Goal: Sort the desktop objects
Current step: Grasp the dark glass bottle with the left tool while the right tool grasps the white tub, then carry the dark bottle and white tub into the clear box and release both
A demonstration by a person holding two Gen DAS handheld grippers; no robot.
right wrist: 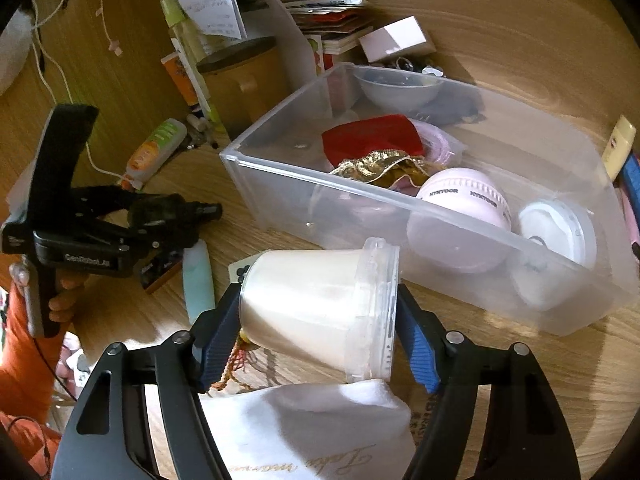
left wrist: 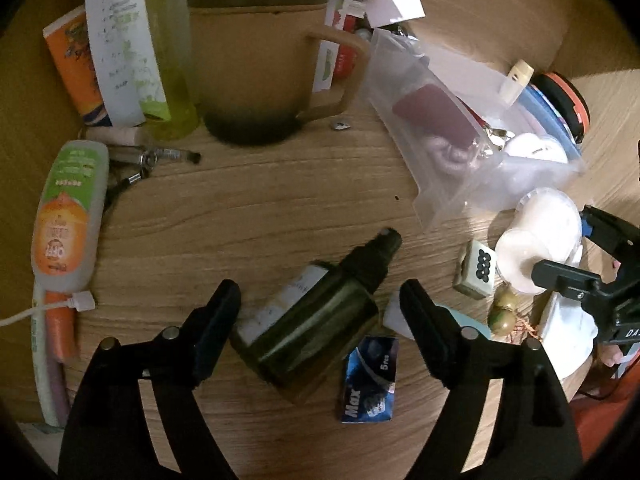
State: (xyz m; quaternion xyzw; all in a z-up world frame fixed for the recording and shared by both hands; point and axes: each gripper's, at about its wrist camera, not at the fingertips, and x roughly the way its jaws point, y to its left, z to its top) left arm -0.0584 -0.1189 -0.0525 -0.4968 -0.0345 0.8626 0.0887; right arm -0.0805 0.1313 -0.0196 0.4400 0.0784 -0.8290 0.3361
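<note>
My right gripper (right wrist: pixel 318 332) is shut on a white plastic cup (right wrist: pixel 316 308) lying on its side, held just in front of the clear plastic bin (right wrist: pixel 360 200). The same cup shows in the left wrist view (left wrist: pixel 536 240) at the right. The bin holds a red pouch (right wrist: pixel 372 138), a pink round device (right wrist: pixel 464 204), a white lidded jar (right wrist: pixel 556 228) and a white bowl (right wrist: pixel 396 88). My left gripper (left wrist: pixel 320 300) is open, its fingers either side of a dark green spray bottle (left wrist: pixel 320 312) lying on the wooden desk (left wrist: pixel 280 208).
A tan mug (left wrist: pixel 256 68), a yellow-green bottle (left wrist: pixel 168 80), an orange-and-green tube (left wrist: pixel 68 216), a white cable plug (left wrist: pixel 80 302), a blue "Max" packet (left wrist: pixel 370 380), a mahjong tile (left wrist: pixel 476 272) and a white cloth bag (right wrist: pixel 312 432) lie around. Papers and cards (right wrist: pixel 332 16) are stacked behind the bin.
</note>
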